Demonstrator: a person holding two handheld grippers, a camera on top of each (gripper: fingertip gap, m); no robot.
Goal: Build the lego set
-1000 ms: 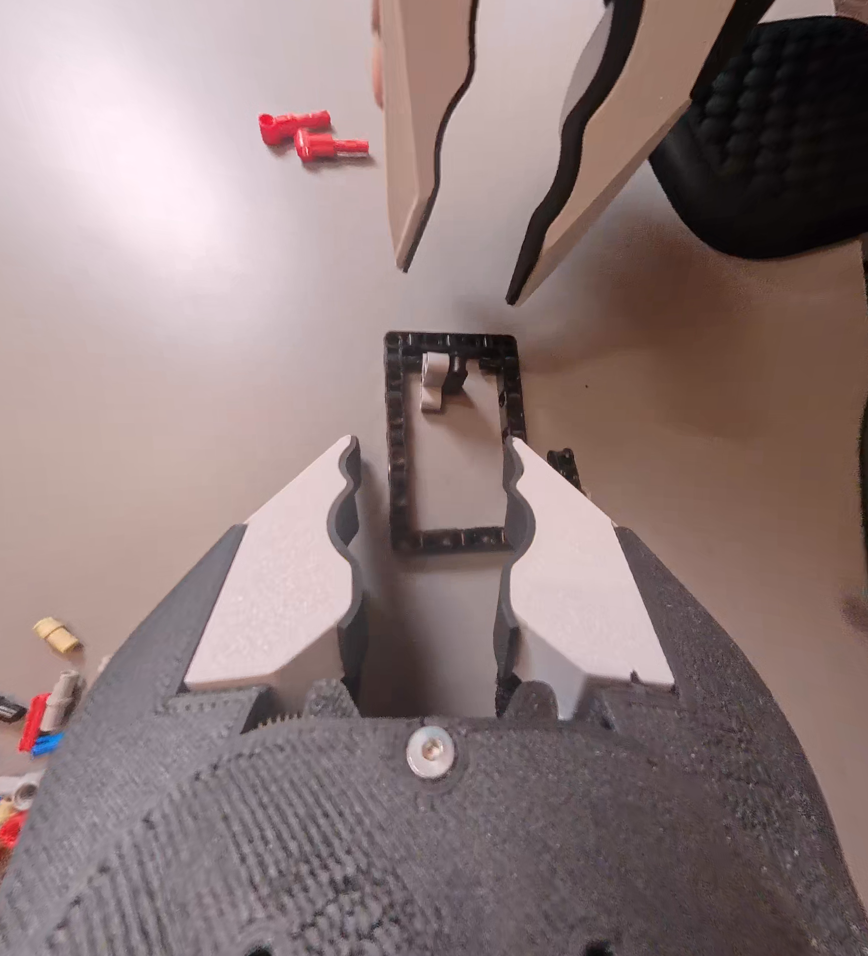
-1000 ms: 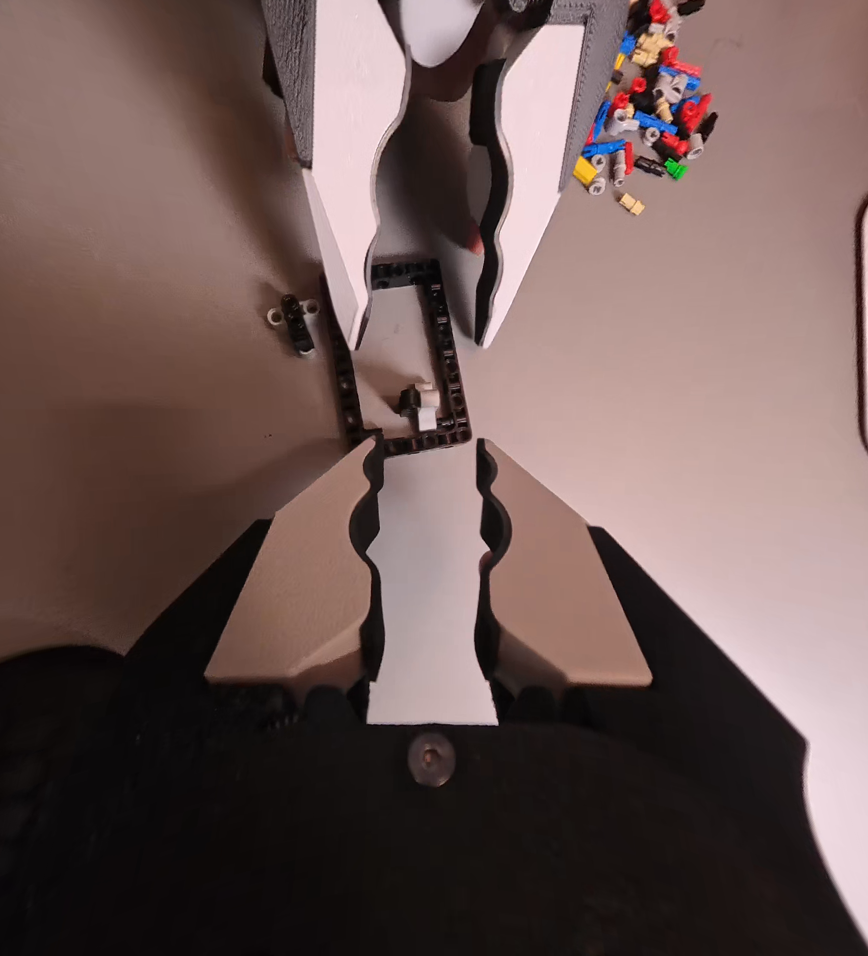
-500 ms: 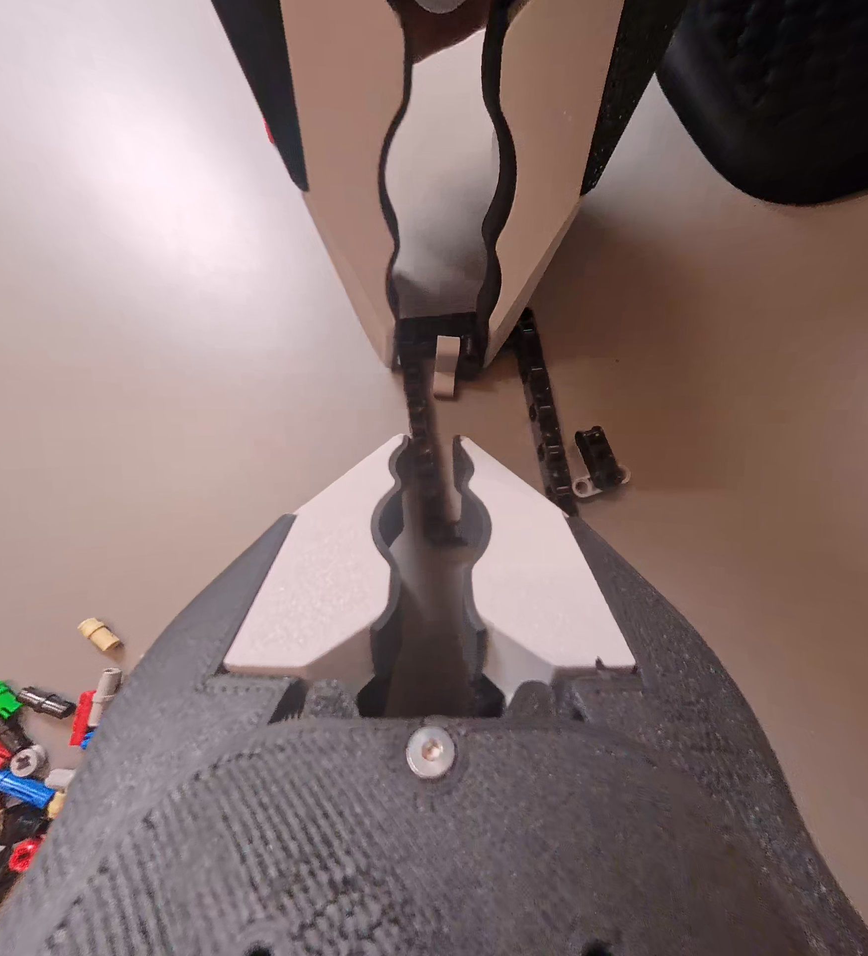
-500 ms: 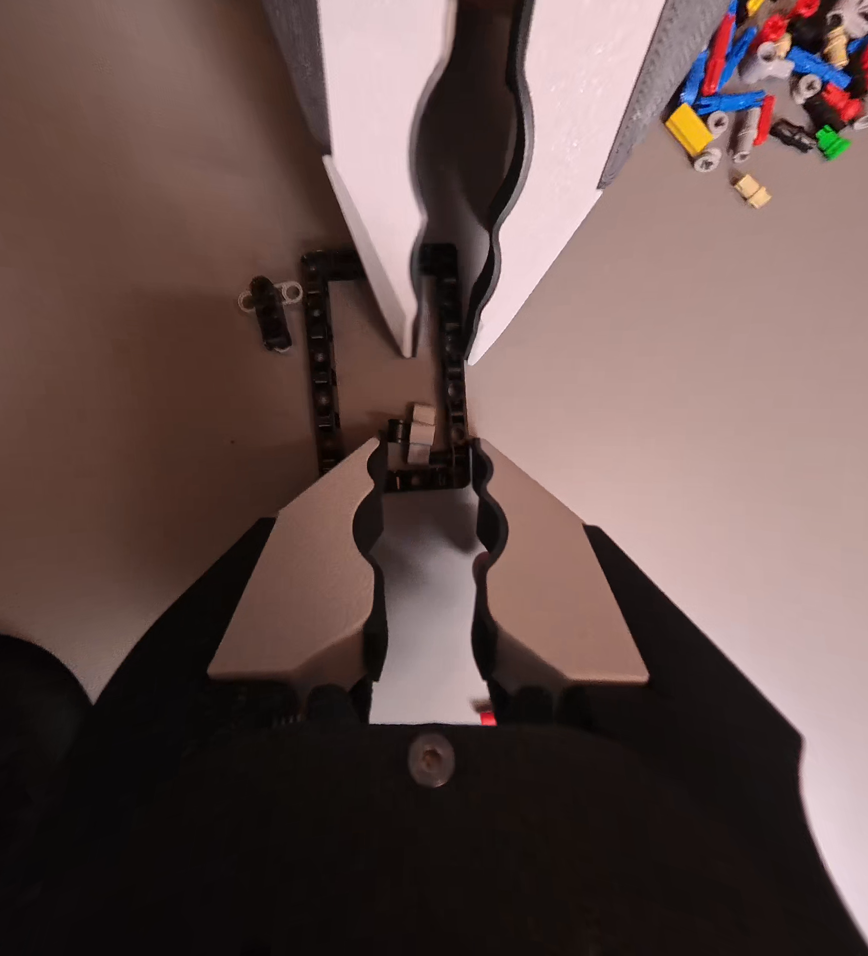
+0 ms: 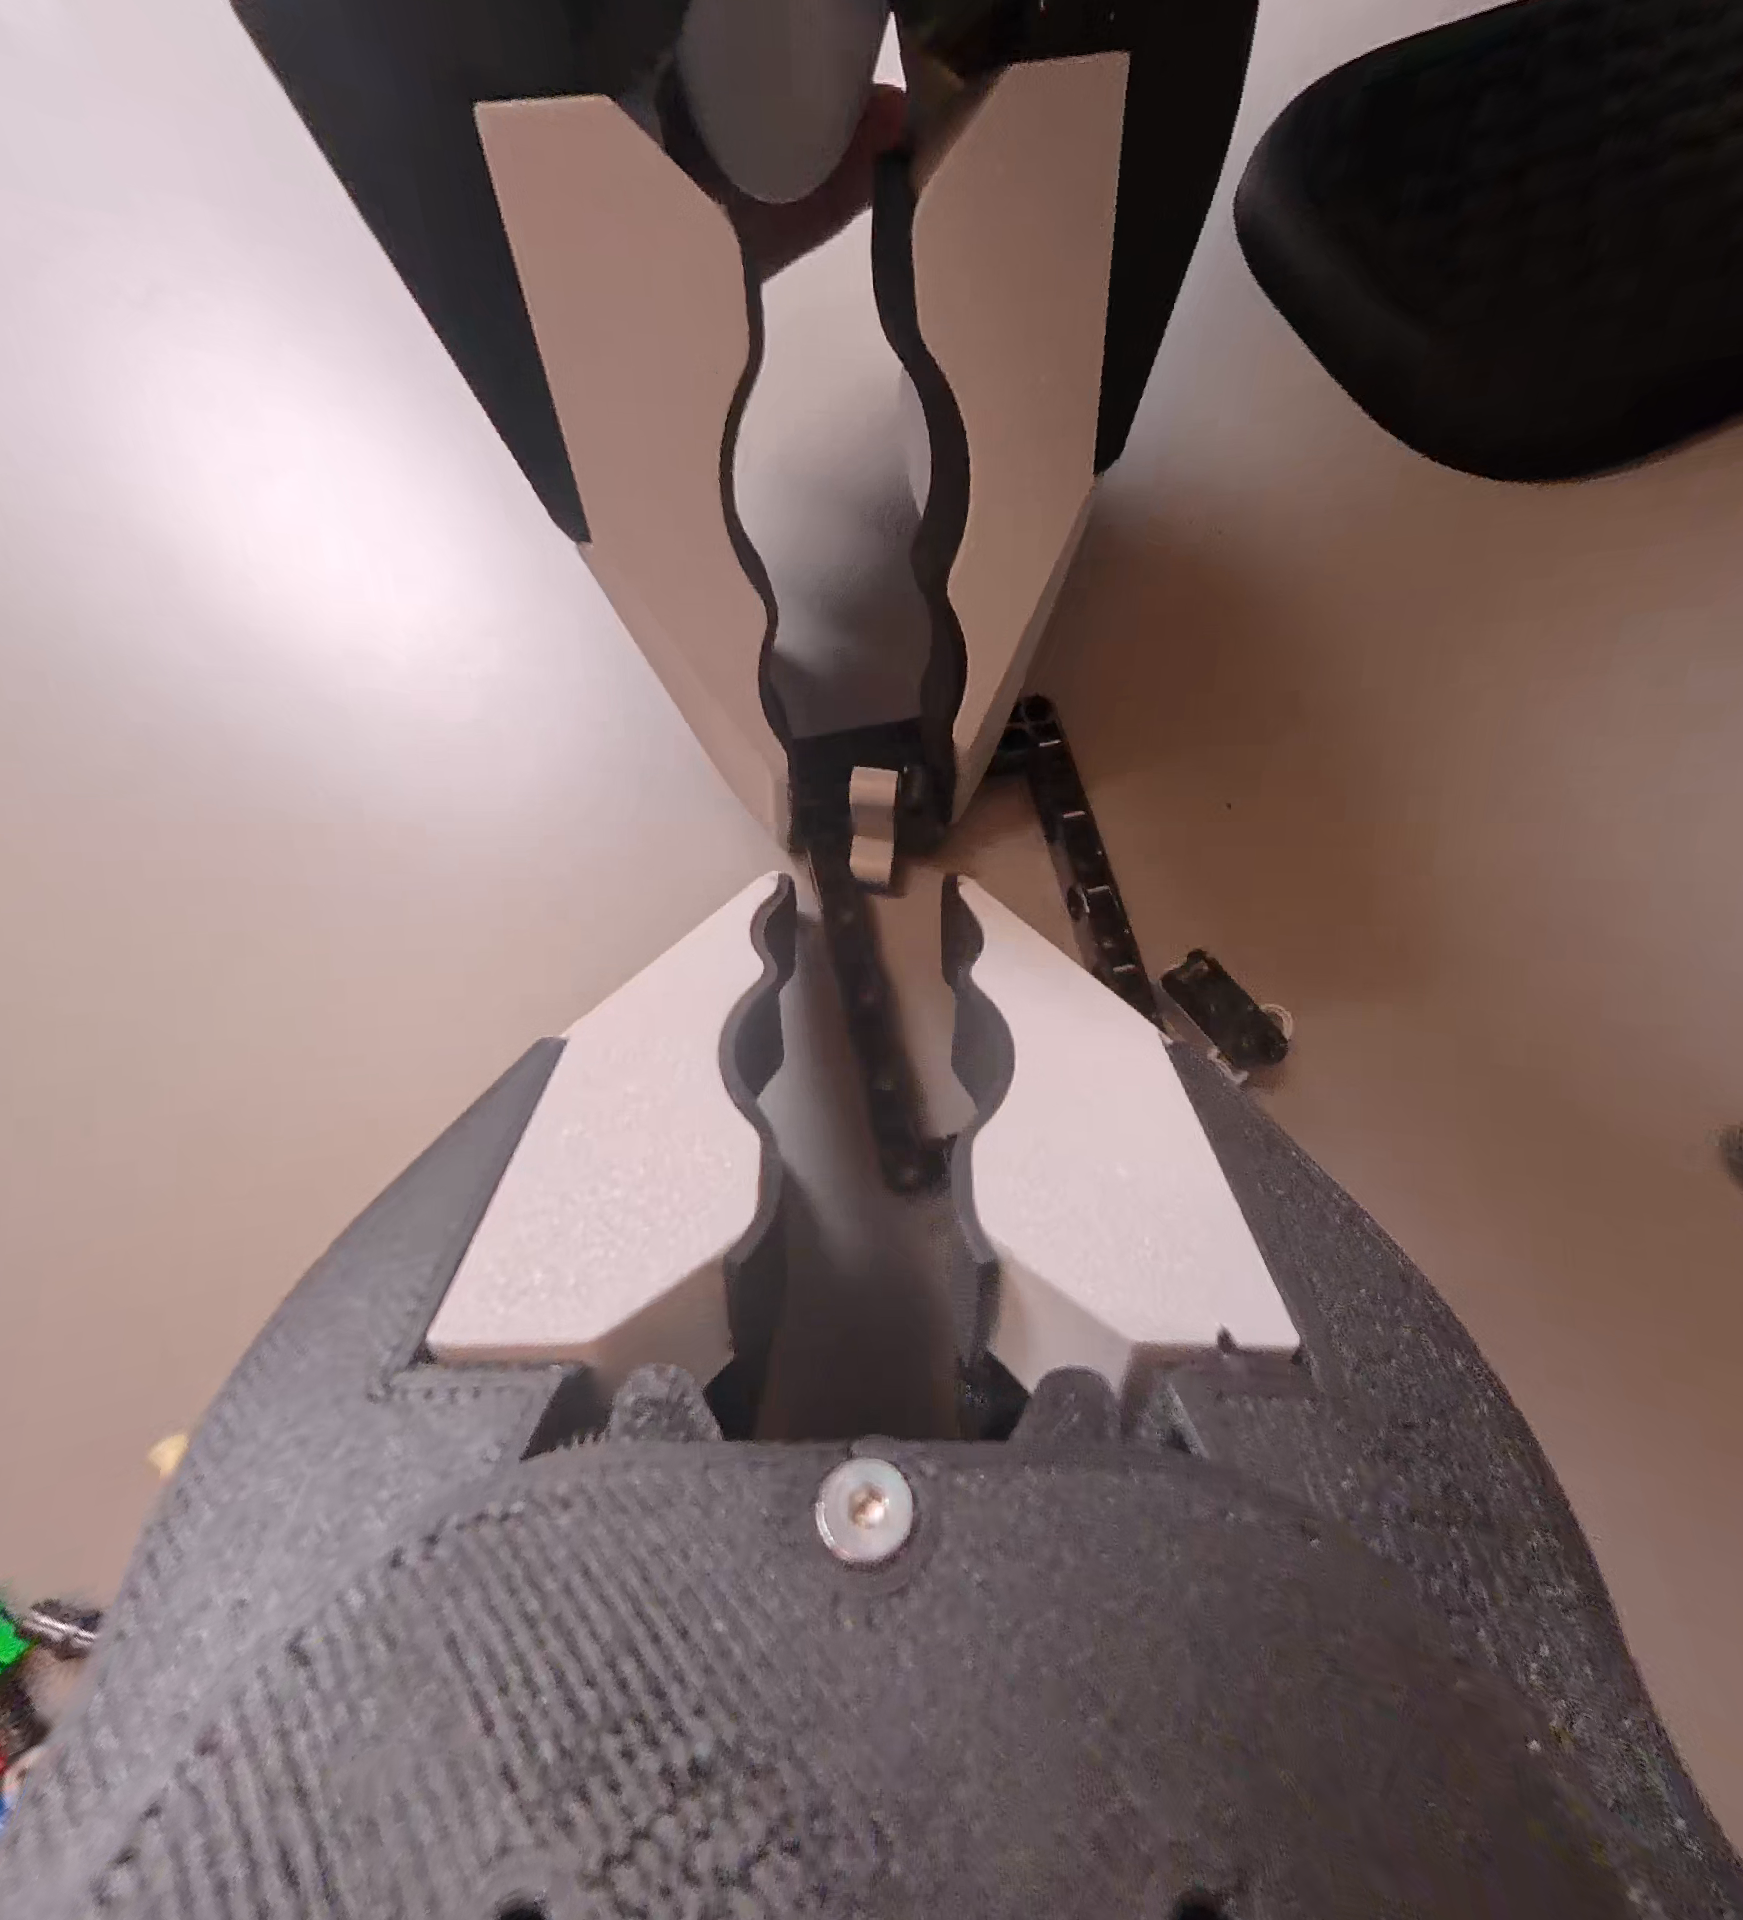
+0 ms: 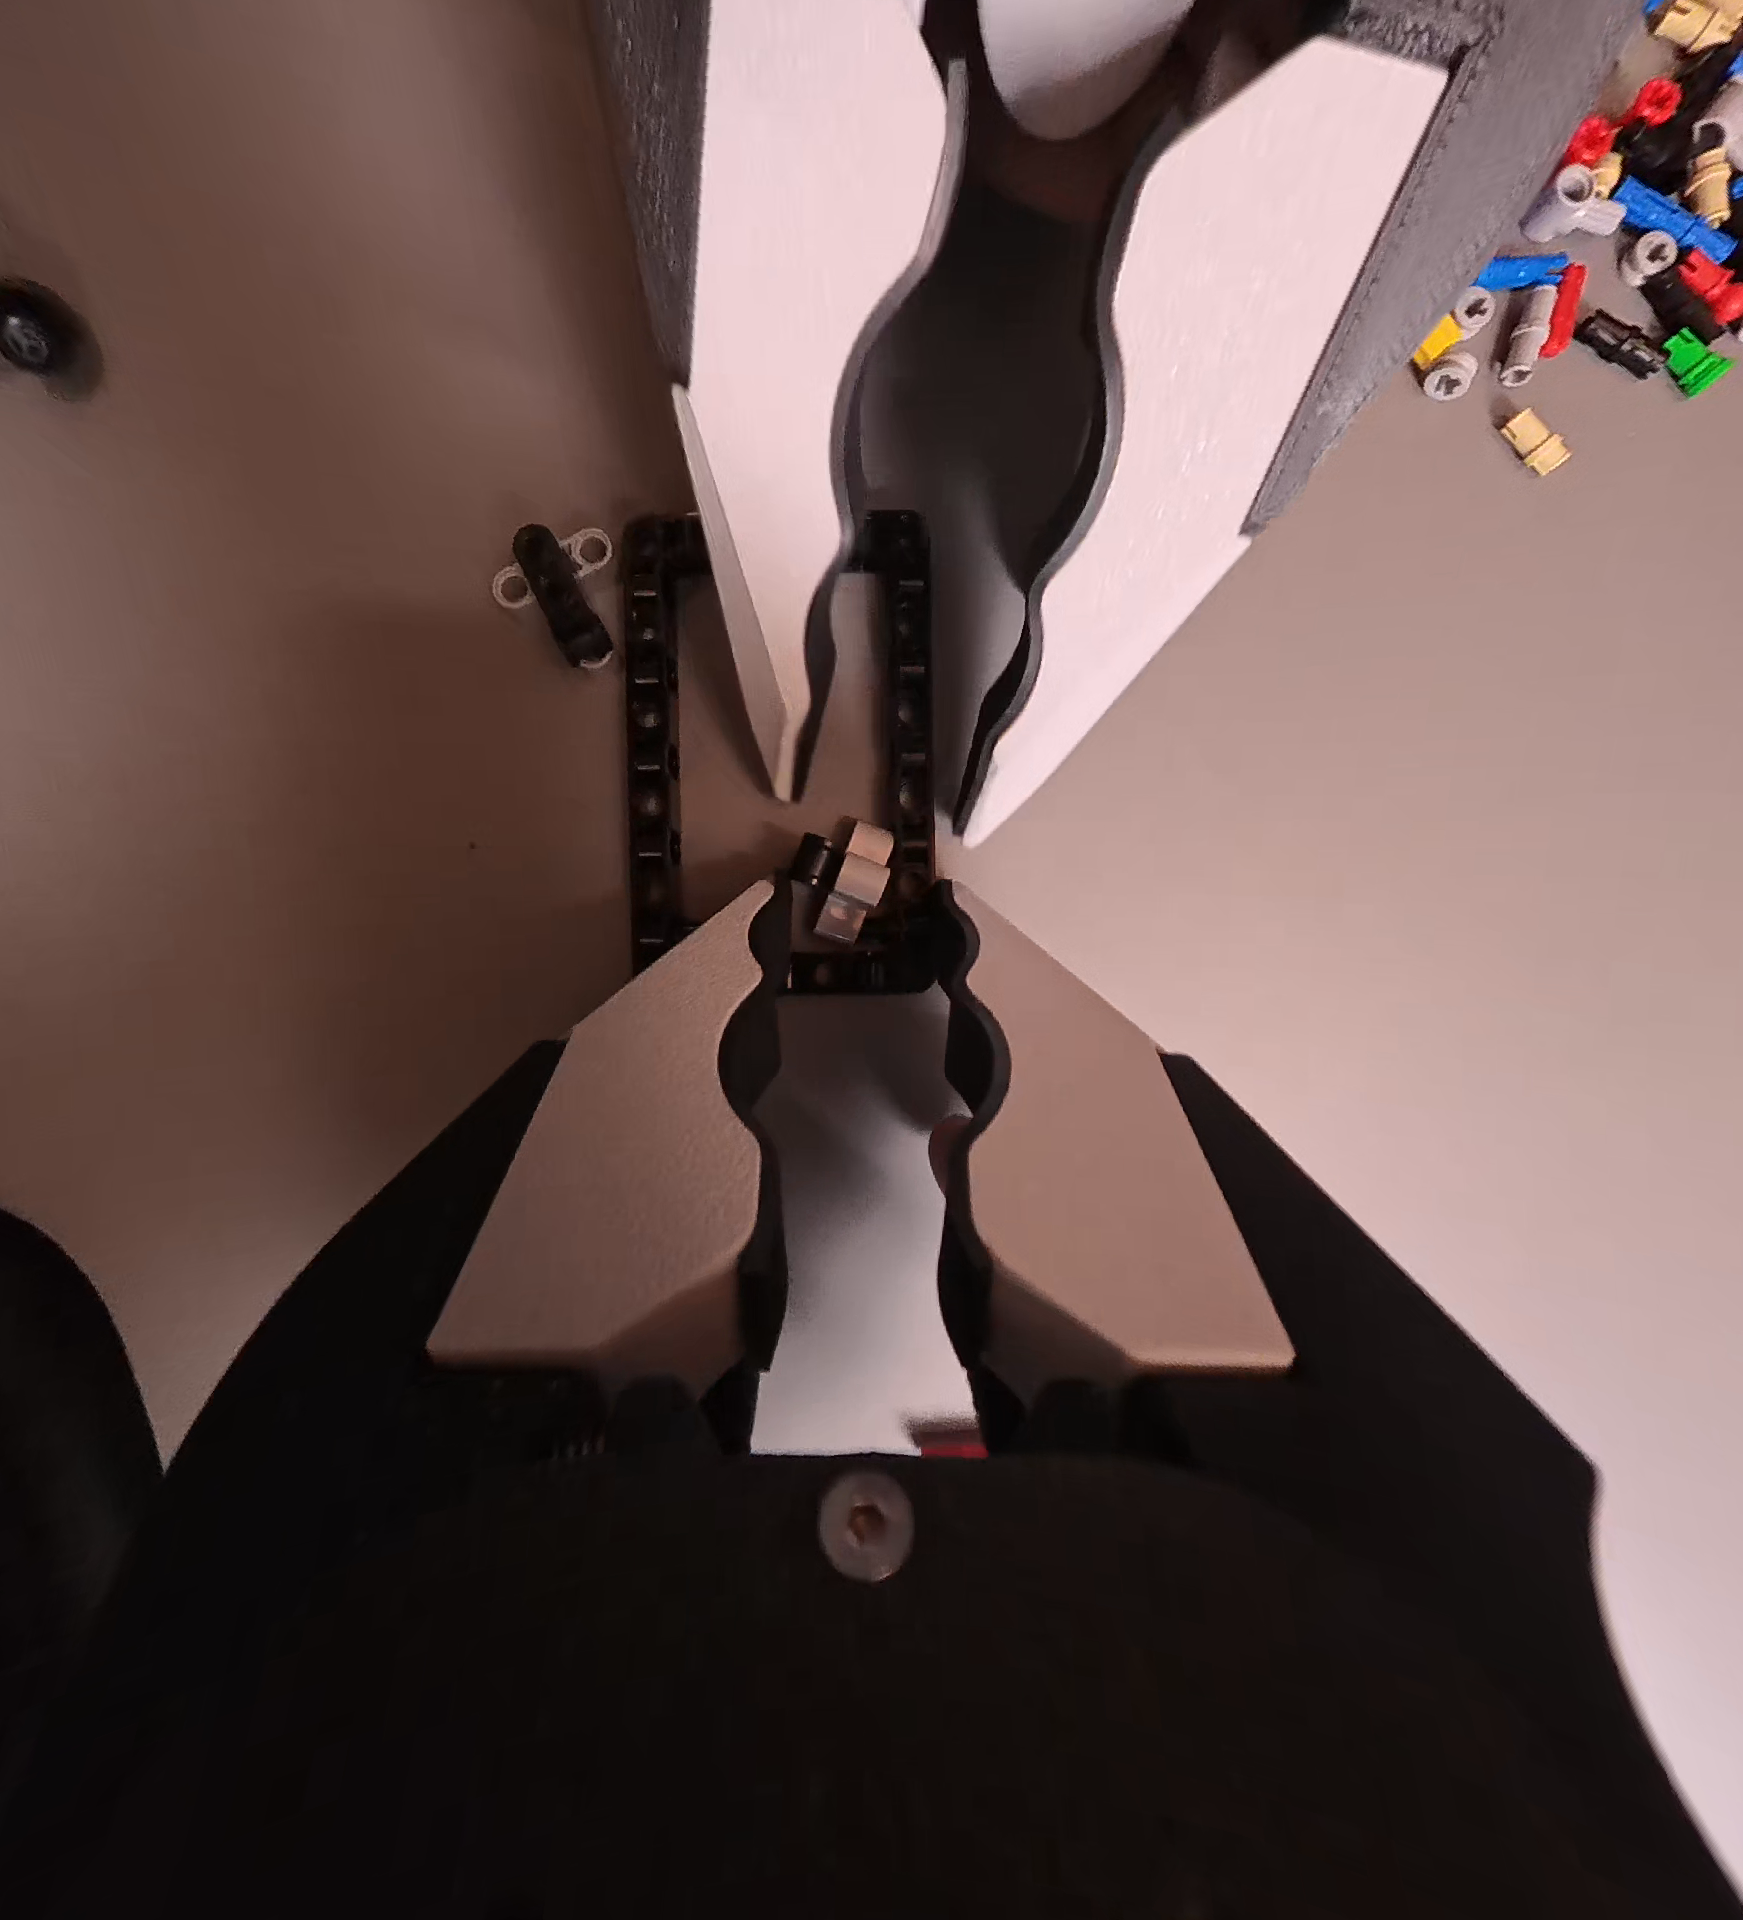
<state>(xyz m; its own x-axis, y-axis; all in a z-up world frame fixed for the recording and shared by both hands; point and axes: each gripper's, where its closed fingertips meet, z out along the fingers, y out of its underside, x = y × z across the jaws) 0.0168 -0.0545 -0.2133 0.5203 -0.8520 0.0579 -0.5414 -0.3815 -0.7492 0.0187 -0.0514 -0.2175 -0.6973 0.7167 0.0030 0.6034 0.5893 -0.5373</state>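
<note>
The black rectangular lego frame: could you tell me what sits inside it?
Inside the black rectangular lego frame, a small light grey connector on a black pin sits at one short end; bare table elsewhere, partly hidden by gripper fingers.

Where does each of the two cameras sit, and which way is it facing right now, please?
Left wrist view: mounted on the left gripper, looking along its fingers down at the black frame on the table; the right gripper faces it.
Right wrist view: mounted on the right gripper, facing the opposite way over the frame's end; the left gripper opposes it, the loose parts pile beyond.
Shared: frame, grey connector, both grippers, small black piece.
</note>
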